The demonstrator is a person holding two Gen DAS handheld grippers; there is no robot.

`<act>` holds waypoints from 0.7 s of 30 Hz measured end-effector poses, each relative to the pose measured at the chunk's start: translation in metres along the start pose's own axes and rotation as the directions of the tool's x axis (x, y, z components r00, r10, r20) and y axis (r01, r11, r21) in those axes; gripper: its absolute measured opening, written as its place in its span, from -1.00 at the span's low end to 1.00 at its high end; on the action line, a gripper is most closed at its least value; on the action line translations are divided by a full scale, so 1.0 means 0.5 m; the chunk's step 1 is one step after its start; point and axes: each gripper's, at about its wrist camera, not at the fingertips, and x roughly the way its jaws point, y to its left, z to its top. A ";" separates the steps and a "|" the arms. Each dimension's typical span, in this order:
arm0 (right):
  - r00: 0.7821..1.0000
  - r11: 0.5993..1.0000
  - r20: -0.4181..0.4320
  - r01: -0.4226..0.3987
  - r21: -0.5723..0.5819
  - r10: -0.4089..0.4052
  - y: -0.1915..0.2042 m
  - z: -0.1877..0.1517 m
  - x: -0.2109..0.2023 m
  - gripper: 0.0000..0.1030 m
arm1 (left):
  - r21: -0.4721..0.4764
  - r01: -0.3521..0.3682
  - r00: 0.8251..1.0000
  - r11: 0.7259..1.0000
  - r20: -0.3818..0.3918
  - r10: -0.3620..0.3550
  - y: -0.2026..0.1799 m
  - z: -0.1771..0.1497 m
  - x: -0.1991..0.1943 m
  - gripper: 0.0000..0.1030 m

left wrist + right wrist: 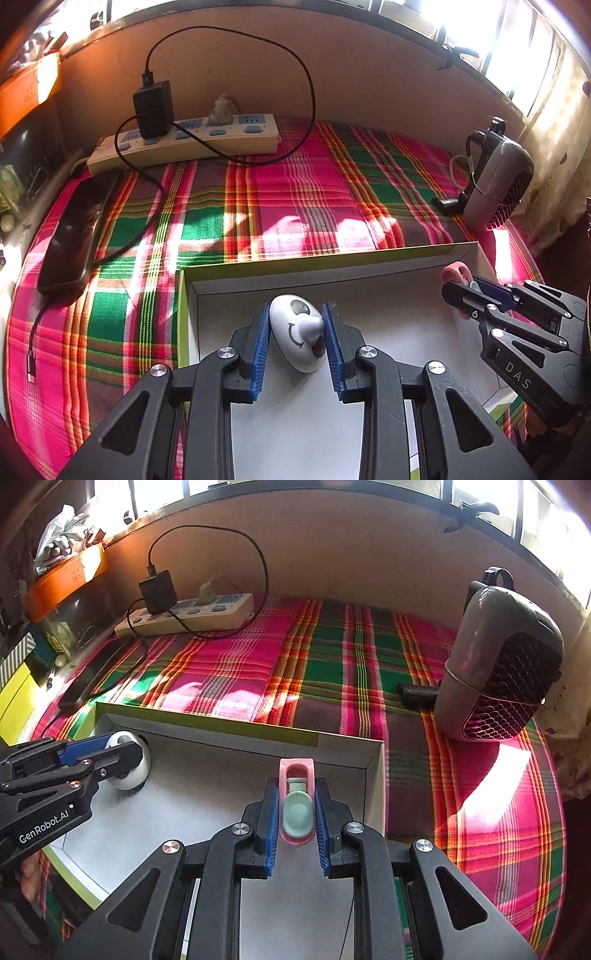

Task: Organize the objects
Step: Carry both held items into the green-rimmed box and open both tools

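My left gripper (296,314) is shut on a white egg-shaped toy with a drawn face (297,334), held inside a shallow white box with a green rim (317,258). The toy also shows in the right wrist view (138,764), between the left gripper's fingers (110,755). My right gripper (296,794) is shut on a small pink holder with a pale green insert (296,805), over the box's right part (347,744). The pink holder's tip shows in the left wrist view (456,271) beside the right gripper (465,291).
The box lies on a pink, green and red plaid cloth (258,192). A power strip with a black charger and cable (184,136) sits at the back left, a dark phone (77,229) at the left. A grey speaker-like device (498,664) stands at the right with a small black cylinder (417,694).
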 end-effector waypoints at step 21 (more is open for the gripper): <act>1.000 1.000 -0.005 0.019 -0.012 -0.019 0.006 -0.002 0.027 -0.64 | 0.001 -0.006 1.000 1.000 0.001 0.006 0.001 -0.004 0.017 -0.37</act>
